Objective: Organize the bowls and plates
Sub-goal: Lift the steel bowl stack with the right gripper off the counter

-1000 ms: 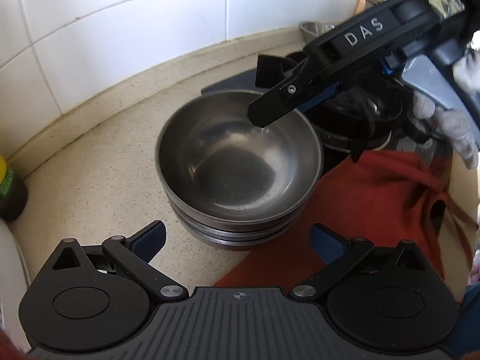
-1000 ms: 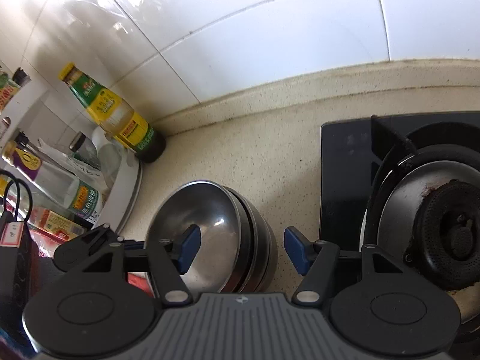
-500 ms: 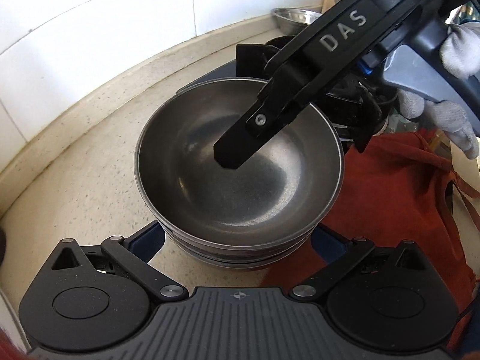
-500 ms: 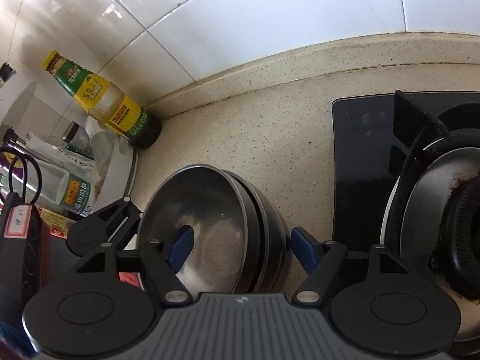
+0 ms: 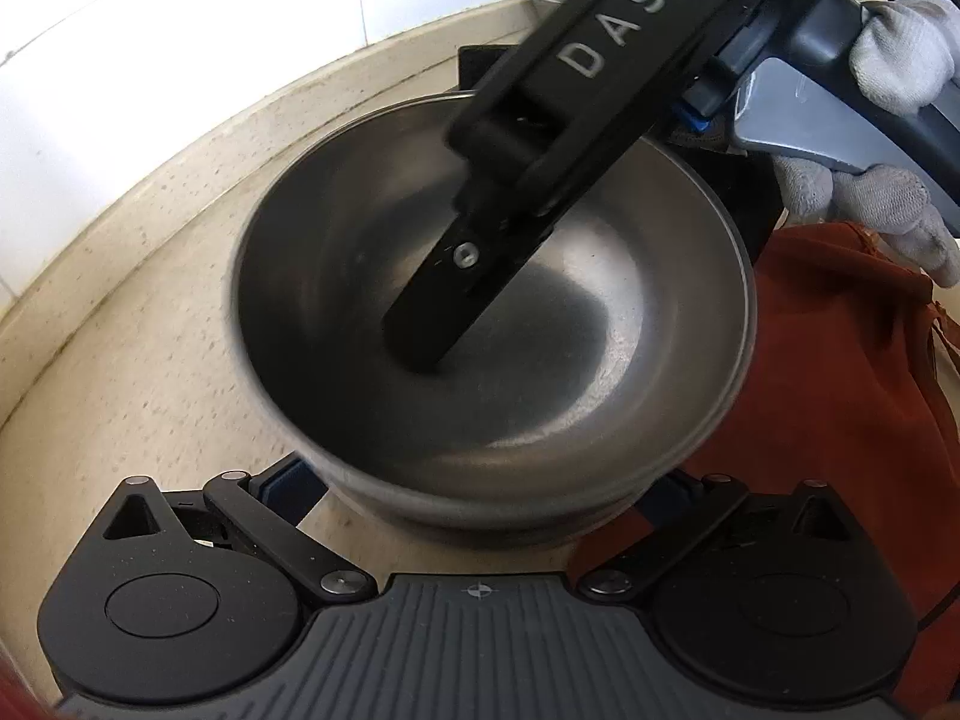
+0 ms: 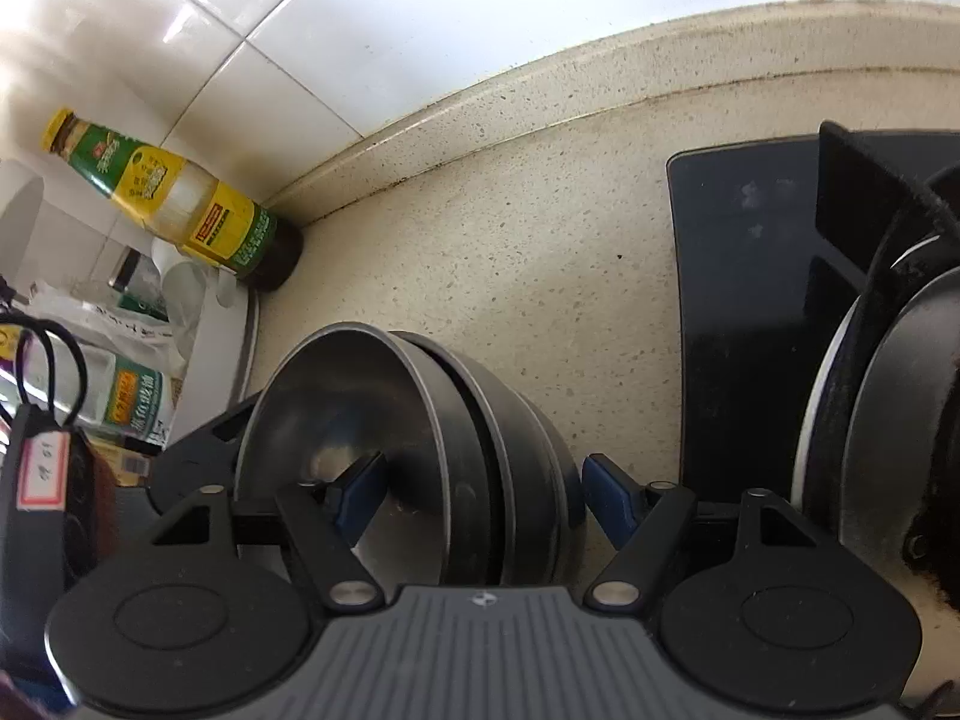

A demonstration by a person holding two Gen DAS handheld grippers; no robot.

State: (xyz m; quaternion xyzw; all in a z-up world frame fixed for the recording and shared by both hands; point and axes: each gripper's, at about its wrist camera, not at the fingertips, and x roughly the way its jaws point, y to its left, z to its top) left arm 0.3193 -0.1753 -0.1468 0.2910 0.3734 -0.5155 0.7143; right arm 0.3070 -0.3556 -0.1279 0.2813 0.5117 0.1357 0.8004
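Note:
A stack of steel bowls [image 5: 540, 372] stands on the speckled counter. In the left wrist view my left gripper [image 5: 480, 492] is open, its blue fingertips on either side of the stack's near wall, mostly hidden behind it. My right gripper [image 6: 480, 492] is open and straddles the stack's rim [image 6: 444, 420]: one finger [image 6: 360, 489] is inside the top bowl, the other [image 6: 609, 495] outside the stack. That inner finger shows as a black bar [image 5: 456, 294] reaching into the bowl in the left wrist view. The bowls [image 6: 420, 450] look slightly offset.
A black gas hob [image 6: 750, 312] with a burner ring lies right of the bowls. A yellow-green sauce bottle [image 6: 180, 204] stands in the tiled corner, with more bottles and a white tray at far left. A rust-red cloth [image 5: 828, 396] lies beside the stack.
Both grippers have moved closer to the stack. The right finger has gone deeper into the top bowl. The left fingertips now flank the stack's near wall.

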